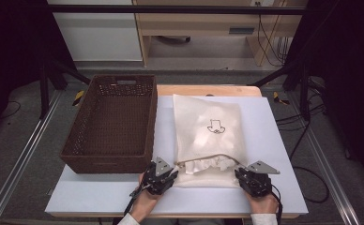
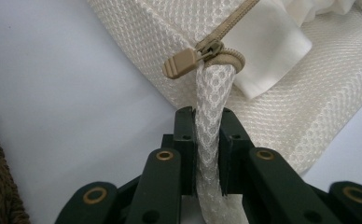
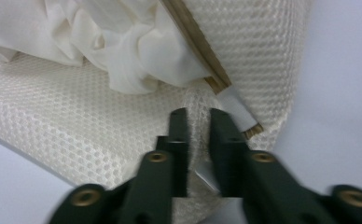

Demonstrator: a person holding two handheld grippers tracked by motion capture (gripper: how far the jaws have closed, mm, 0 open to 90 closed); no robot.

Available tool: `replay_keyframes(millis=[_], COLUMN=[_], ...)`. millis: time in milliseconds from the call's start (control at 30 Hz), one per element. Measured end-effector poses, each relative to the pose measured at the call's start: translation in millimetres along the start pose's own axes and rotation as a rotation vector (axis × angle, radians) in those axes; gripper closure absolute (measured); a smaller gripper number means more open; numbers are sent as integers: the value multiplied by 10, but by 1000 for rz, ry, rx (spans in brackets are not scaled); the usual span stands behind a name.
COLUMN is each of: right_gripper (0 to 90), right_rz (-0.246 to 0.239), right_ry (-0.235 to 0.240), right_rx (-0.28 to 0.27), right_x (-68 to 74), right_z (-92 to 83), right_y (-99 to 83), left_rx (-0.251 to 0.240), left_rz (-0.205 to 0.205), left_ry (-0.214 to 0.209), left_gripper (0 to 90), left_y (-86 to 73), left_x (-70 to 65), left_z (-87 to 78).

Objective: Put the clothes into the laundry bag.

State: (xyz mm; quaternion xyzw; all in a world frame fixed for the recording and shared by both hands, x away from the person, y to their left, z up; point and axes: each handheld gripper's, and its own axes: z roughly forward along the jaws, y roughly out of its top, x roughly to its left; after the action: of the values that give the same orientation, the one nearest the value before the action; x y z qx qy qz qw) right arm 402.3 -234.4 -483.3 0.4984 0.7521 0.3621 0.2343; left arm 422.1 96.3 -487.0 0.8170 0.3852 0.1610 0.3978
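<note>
- Desk [image 1: 274, 140]: white surface; a brown wicker basket [image 1: 112, 124] stands at its left, just beside the bag.
- Mesh laundry bag [image 1: 208, 126]: lies flat at desk centre, long axis running away from the person, mouth toward the person.
- Progress, judged: white cloth [image 1: 208, 165] bulges from the unzipped mouth; zipper slider [image 2: 209, 49] sits at the left end. Closing appears not yet done.
- Left hand-held gripper [image 1: 160, 177]: clamped on the mesh tab below the slider.
- Right hand-held gripper [image 1: 254, 179]: jaws pinching the bag's right corner mesh.
</note>
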Motion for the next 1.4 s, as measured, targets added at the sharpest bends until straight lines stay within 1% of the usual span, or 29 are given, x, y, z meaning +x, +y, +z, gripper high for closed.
replay_keyframes(millis=[67,100,167,267,300,333,367,467,500,533,567,633,667,700,733,767,800,867,900,933,1033,1067,1133,1167,1200,1300,1333,1367,1400], right_gripper=[885,897,898,897,896,895,893,889,879,879,819,735,735,644,644,592,583,583,594,607,676,676,742,782,808,900,900,900,900], right_rz=[4,31,49,53,55,56,50,43,34,34,32,26,26,26,26,13,9,-2,-30,-47,-70,-70,-90,-101,-100,-94,-94,-98,-93], right_ry=[-2,12,29,41,51,54,58,63,65,65,56,53,53,52,52,69,81,95,133,149,193,193,217,228,237,223,223,193,188], right_rx=[3,-1,-14,-32,-52,-57,-60,-59,-41,-41,-21,-25,-25,-63,-63,-104,-126,-140,-153,-152,-121,-121,-108,-94,-90,-70,-70,-66,-68], right_x=[-16,-56,-103,-149,-193,-210,-226,-244,-250,-250,-243,-234,-234,-209,-209,-161,-119,-73,36,90,236,236,326,384,400,430,430,449,454], right_z=[-14,-59,-119,-205,-294,-329,-353,-373,-350,-350,-323,-313,-313,-343,-343,-387,-408,-420,-404,-376,-222,-222,-87,68,143,332,332,437,486], right_y=[-3,-6,-16,-38,-73,-95,-118,-161,-187,-187,-203,-205,-205,-183,-183,-130,-96,-58,22,61,196,196,293,365,388,462,462,514,537], left_rx=[0,-8,-11,-22,-29,-29,-28,-13,3,3,8,11,11,-4,-4,-19,-24,-24,-23,-23,-8,-8,-9,-15,-15,-14,-14,-12,-10], left_rz=[-5,-9,-19,-28,-45,-45,-67,-65,-44,-44,-38,-37,-37,-43,-43,-34,-34,-32,-23,-23,-20,-20,-16,-21,-24,-17,-17,-18,-20], left_ry=[-2,-6,-10,-21,-46,-46,-63,-66,-47,-47,-47,-41,-41,-59,-59,-61,-62,-67,-79,-79,-79,-79,-80,-82,-85,-79,-79,-80,-83], left_gripper=[797,803,822,829,829,829,827,819,810,797,780,683,647,633,611,605,612,667,696,723,787,801,812,829,832,838,839,841,842], left_y=[0,-2,-4,10,29,29,24,-18,-75,-75,-106,-104,-104,-100,-100,-78,-65,-52,-42,-42,-41,-41,-34,-28,-24,-11,-11,-2,5], left_x=[4,16,18,2,3,3,0,-4,-27,-27,-31,-22,-22,-4,-4,-6,-13,-19,-44,-44,-83,-83,-77,-67,-66,-84,-84,-90,-89], left_z=[0,-10,-23,-98,-171,-171,-215,-231,-212,-212,-184,-162,-162,-168,-168,-176,-173,-166,-129,-129,-62,-62,-71,-90,-95,-109,-109,-126,-142])
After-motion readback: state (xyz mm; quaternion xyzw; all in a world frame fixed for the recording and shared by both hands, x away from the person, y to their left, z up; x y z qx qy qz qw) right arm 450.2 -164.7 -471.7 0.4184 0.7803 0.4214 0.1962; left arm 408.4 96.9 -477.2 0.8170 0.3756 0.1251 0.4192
